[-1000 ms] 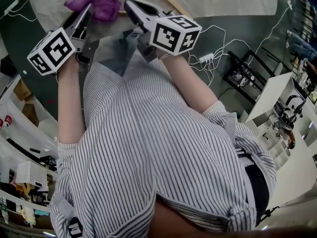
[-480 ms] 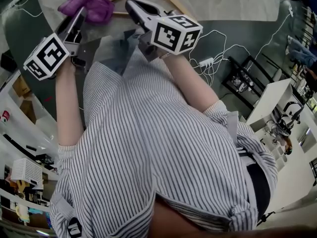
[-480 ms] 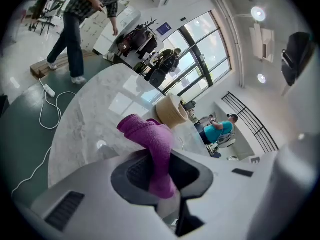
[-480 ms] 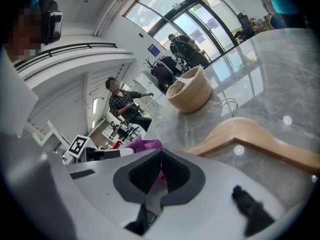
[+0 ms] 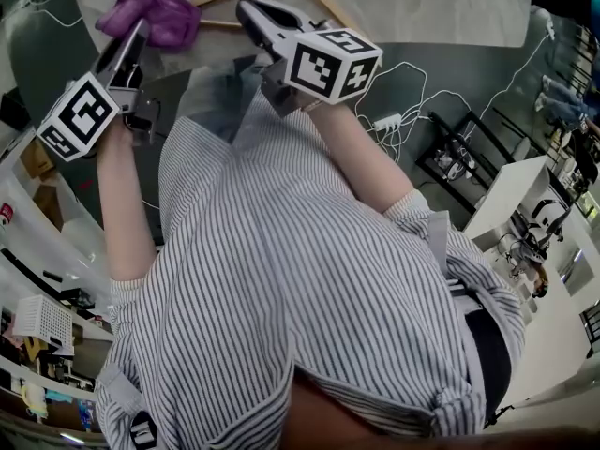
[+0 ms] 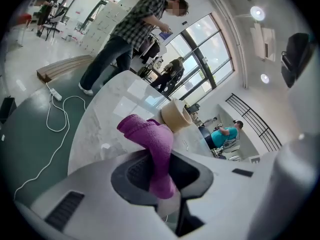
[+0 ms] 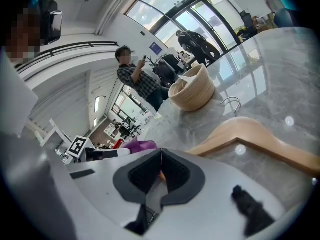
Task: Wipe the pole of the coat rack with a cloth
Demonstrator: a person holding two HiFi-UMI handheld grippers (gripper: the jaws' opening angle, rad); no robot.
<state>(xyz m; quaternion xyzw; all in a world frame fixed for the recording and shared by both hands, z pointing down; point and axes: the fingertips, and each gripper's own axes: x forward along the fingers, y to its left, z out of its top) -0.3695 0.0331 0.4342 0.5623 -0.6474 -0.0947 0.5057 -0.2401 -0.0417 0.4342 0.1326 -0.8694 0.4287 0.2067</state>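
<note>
Purple cloth (image 6: 149, 136) pinched in L gripper (image 6: 156, 176), near table (image 5: 422, 7) edge.

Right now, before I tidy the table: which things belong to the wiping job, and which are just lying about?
In the job: purple cloth, clamped in the left gripper; wooden hanger, pinched by the right gripper. No coat rack shows.
Lying about: woven basket; power strip.
</note>
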